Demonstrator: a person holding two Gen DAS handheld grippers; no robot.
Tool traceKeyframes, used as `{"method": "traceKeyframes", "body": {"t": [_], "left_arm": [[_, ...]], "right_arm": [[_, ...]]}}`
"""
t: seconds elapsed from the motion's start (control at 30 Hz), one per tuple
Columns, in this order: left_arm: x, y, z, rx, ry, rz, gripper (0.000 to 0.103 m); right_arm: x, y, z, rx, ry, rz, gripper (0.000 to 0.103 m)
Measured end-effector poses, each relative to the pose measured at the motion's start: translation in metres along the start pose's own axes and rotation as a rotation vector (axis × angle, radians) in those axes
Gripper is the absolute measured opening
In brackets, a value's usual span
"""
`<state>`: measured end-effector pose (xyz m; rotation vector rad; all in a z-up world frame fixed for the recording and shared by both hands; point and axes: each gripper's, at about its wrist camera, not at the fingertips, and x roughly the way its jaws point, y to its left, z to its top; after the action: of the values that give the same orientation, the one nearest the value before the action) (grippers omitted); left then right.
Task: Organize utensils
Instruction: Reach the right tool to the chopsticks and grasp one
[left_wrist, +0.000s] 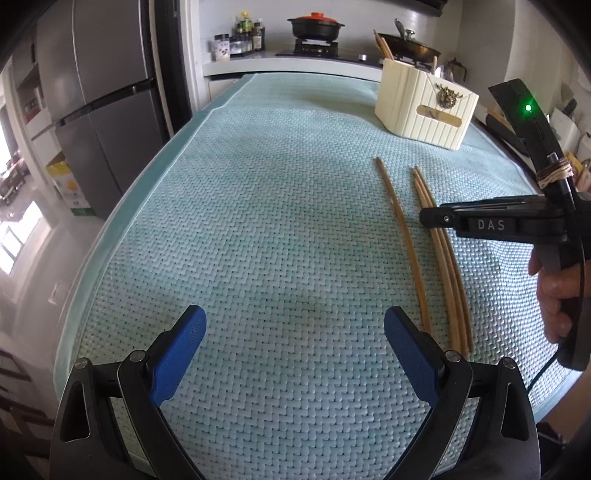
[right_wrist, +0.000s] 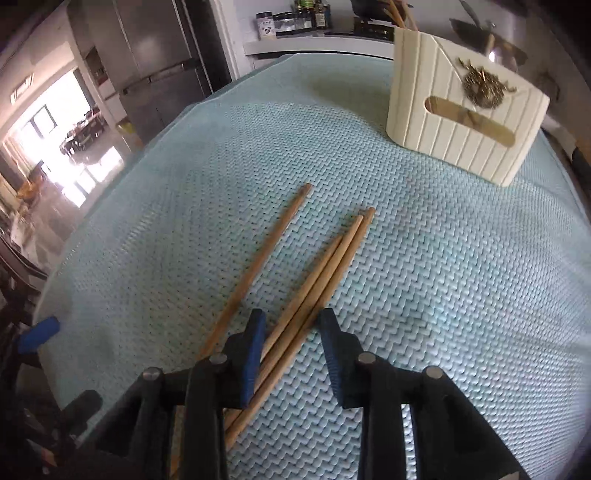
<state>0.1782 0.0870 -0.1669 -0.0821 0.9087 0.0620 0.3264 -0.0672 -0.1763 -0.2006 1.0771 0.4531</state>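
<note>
Right tongs (right_wrist: 291, 354) straddle chopsticks (right_wrist: 317, 280) on woven mat (right_wrist: 443, 277).

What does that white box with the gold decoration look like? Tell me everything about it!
The cream box stands upright on the far right part of the woven blue-green mat. It looks like plastic, with ribbed vertical grooves, a sloping top edge, a long slot cut in its front and a brass-coloured ornament above the slot. Wooden sticks, probably chopsticks, poke out of its taller back corner. Nothing else touches it; the loose chopsticks lie apart, nearer the camera.
</note>
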Motion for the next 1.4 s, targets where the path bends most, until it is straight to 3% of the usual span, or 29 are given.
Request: {"method": "traceKeyframes", "body": {"t": [0.1, 0.23, 0.33, 0.4, 0.53, 0.63, 0.73, 0.77, 0.83, 0.87, 0.93, 1.03, 1.13, 1.2, 1.27, 1.4], "left_arm": [[-0.001, 0.006, -0.001, -0.015, -0.004, 0.000, 0.098], [0.002, 0.006, 0.001, -0.017, 0.000, -0.010, 0.098], [0.006, 0.002, 0.003, -0.002, 0.007, -0.021, 0.098], [0.008, -0.003, 0.005, 0.011, 0.011, -0.025, 0.098], [0.008, -0.011, 0.009, 0.024, 0.003, -0.031, 0.098], [0.007, -0.016, 0.010, 0.028, 0.000, -0.033, 0.098], [0.007, -0.019, 0.008, 0.035, 0.005, -0.024, 0.098], [0.008, -0.019, 0.007, 0.035, 0.008, -0.024, 0.098], [0.009, -0.019, 0.006, 0.037, 0.016, -0.020, 0.098], [0.009, -0.020, 0.006, 0.040, 0.018, -0.019, 0.098], [0.009, -0.020, 0.006, 0.046, 0.017, -0.013, 0.098], [0.008, -0.017, 0.008, 0.048, 0.010, -0.004, 0.098], [0.008, -0.011, 0.011, 0.050, 0.007, 0.002, 0.098], [0.010, -0.007, 0.015, 0.054, 0.007, 0.006, 0.098], [0.012, -0.005, 0.022, 0.061, 0.011, -0.002, 0.098], [0.016, -0.003, 0.042, 0.065, 0.014, -0.064, 0.098]], "right_arm": [[-0.010, -0.016, -0.009, -0.015, 0.014, -0.060, 0.029], [-0.034, -0.072, -0.039, 0.065, 0.011, -0.145, 0.032], [-0.052, -0.120, -0.060, 0.134, 0.021, -0.280, 0.035], [-0.076, -0.152, -0.077, 0.214, -0.010, -0.260, 0.035], [-0.102, -0.164, -0.085, 0.239, -0.078, -0.188, 0.035], [-0.097, -0.157, -0.093, 0.234, -0.076, -0.107, 0.035], [-0.073, -0.148, -0.106, 0.234, -0.025, -0.159, 0.038], [-0.072, -0.140, -0.111, 0.231, -0.062, -0.142, 0.038], [-0.070, -0.124, -0.109, 0.195, -0.075, -0.002, 0.035], [-0.071, -0.116, -0.108, 0.171, -0.083, 0.001, 0.035], [-0.081, -0.112, -0.107, 0.142, -0.116, -0.046, 0.035], [-0.112, -0.149, -0.113, 0.249, -0.185, -0.061, 0.035], [-0.143, -0.209, -0.120, 0.330, -0.214, -0.229, 0.035], [-0.145, -0.244, -0.122, 0.326, -0.169, -0.305, 0.038], [-0.137, -0.267, -0.125, 0.315, -0.090, -0.295, 0.038], [-0.122, -0.282, -0.115, 0.282, -0.062, -0.278, 0.038]]}}
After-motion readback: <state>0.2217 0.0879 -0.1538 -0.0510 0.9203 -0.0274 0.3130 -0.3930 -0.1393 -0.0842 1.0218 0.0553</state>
